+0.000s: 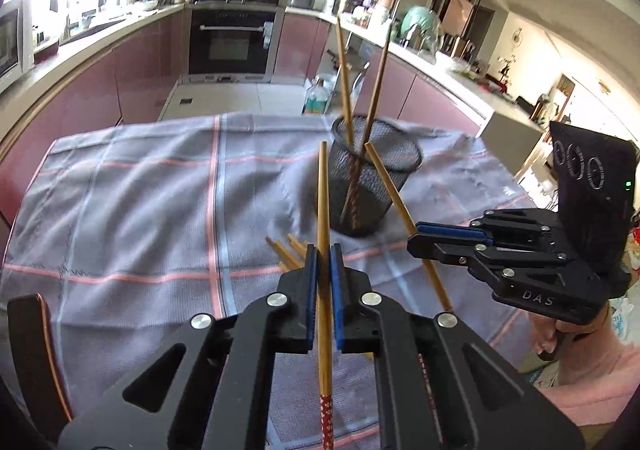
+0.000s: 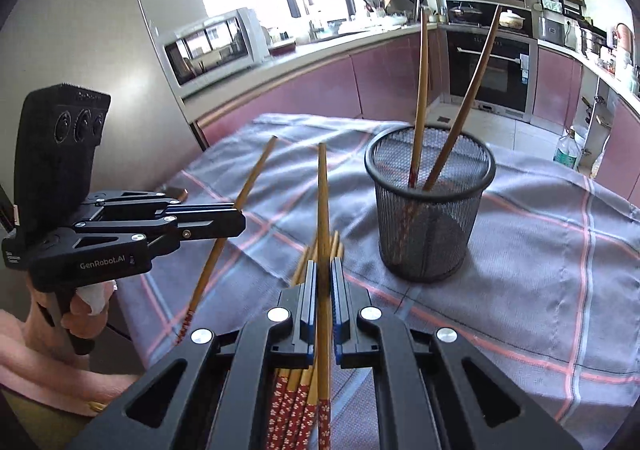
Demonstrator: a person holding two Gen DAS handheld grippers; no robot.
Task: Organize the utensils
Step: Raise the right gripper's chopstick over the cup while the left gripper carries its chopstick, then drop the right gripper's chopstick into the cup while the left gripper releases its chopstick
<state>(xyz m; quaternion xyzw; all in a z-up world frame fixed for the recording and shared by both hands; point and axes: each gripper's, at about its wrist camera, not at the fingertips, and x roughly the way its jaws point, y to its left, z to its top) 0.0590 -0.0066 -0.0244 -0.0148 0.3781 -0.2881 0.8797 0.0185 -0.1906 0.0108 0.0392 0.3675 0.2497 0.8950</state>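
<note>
A black mesh cup (image 1: 370,178) stands on the checked cloth and holds two bamboo chopsticks (image 1: 344,78); the cup also shows in the right wrist view (image 2: 430,218). My left gripper (image 1: 324,254) is shut on one chopstick (image 1: 323,210), tip up, above the cloth. My right gripper (image 2: 324,270) is shut on another chopstick (image 2: 322,202). In the left wrist view the right gripper (image 1: 418,236) holds its chopstick (image 1: 390,186) leaning against the cup. Several loose chopsticks (image 2: 298,398) with red patterned ends lie on the cloth beneath the right gripper.
The grey cloth (image 1: 132,210) with pink and blue lines covers the table. A kitchen lies beyond, with an oven (image 1: 234,42), counters, a microwave (image 2: 212,48) and a water bottle (image 1: 318,96) on the floor.
</note>
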